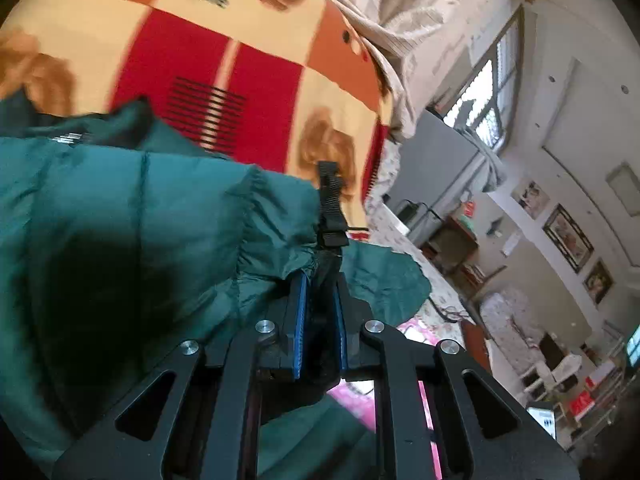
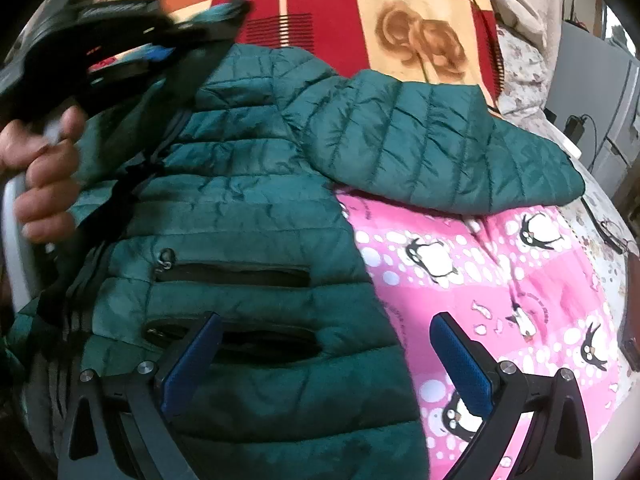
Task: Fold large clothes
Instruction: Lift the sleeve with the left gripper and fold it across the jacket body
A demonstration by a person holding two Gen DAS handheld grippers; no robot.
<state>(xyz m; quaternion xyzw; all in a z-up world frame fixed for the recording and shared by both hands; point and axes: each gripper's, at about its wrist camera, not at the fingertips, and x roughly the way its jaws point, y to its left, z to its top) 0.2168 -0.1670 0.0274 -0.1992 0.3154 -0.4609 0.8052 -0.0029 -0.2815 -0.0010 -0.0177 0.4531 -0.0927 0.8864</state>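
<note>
A dark green quilted jacket (image 2: 248, 200) lies front up on the bed, with two zip pockets showing and one sleeve (image 2: 440, 140) stretched out to the right. My right gripper (image 2: 326, 344) hovers open over the jacket's lower right edge, nothing between its blue pads. A hand (image 2: 40, 168) holds my left gripper (image 2: 228, 12) at the upper left, blurred, above the jacket's left side. In the left wrist view the left gripper (image 1: 320, 280) is shut on a bunched fold of the jacket (image 1: 160, 220). A black ribbed tab (image 1: 330, 200) sticks out past its tips.
The jacket rests on a pink penguin sheet (image 2: 500, 280) and a red, orange and cream checked blanket (image 2: 320, 0). A charger and cable (image 2: 576, 122) lie at the bed's right edge. Beige bedding (image 1: 400, 8) is piled at the far side, with a window (image 1: 480, 96) and shelves beyond.
</note>
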